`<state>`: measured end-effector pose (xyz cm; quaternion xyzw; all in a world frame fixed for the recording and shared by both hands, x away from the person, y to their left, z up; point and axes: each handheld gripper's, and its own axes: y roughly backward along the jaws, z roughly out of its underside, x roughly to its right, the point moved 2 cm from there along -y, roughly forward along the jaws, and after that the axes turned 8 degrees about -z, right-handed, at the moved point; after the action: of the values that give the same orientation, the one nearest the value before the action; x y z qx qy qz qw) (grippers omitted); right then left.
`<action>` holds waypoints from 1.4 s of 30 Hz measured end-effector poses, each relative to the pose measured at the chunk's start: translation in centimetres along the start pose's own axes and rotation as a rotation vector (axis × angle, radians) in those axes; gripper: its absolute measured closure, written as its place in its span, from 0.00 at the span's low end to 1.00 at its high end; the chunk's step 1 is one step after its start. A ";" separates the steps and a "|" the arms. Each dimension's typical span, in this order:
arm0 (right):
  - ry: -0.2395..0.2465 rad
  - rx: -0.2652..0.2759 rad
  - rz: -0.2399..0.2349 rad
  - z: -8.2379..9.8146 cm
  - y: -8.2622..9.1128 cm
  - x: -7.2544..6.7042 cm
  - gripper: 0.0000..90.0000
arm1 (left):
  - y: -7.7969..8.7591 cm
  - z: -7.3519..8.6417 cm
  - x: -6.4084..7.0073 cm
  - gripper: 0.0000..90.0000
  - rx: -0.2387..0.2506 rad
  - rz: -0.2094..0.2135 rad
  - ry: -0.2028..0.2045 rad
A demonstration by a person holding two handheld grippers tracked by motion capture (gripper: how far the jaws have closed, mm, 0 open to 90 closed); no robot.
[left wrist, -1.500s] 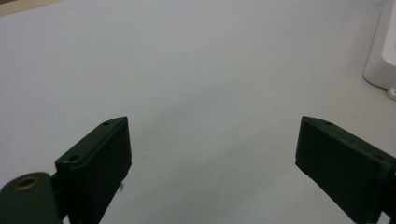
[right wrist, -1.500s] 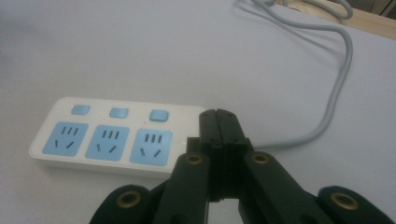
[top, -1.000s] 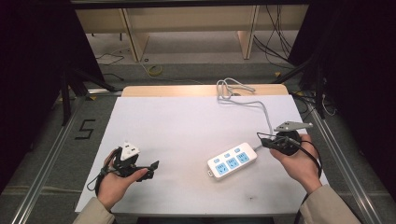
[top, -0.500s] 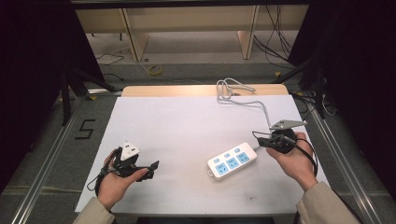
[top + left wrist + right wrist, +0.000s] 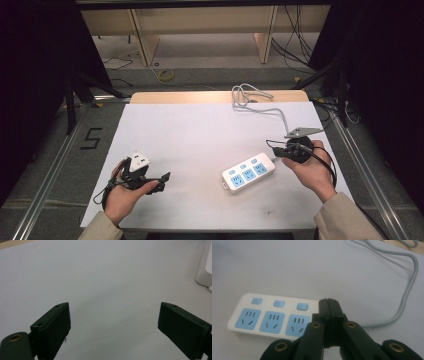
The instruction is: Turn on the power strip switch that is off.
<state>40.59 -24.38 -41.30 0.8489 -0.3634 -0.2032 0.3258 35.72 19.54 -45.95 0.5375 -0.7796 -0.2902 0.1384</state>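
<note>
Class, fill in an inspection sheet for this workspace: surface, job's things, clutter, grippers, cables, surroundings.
Surface: white table sheet, wooden strip along far edge.
Job's things: white power strip with three blue sockets and three blue buttons, lying flat at the right.
Clutter: nothing seen.
Grippers: left gripper open, empty, a white block on top; right gripper shut, empty, just over the strip's cable end.
Cables: grey power cord runs to a coil at the far edge.
Surroundings: wooden shelving, loose floor wires, dark curtains.
</note>
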 end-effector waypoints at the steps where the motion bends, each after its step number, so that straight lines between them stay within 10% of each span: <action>1: -0.001 -0.002 0.000 0.0 -0.1 0.0 1.00 | 0.0 0.0 0.0 0.12 0.002 0.000 0.003; 42: 0.015 -0.047 -0.030 -1.4 -2.1 -0.4 1.00 | 0.0 -0.1 -0.1 0.12 0.001 -0.001 0.007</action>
<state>42.14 -22.39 -41.79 0.8478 -0.3432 -0.2104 0.3453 35.79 19.56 -45.89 0.5392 -0.7789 -0.2878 0.1407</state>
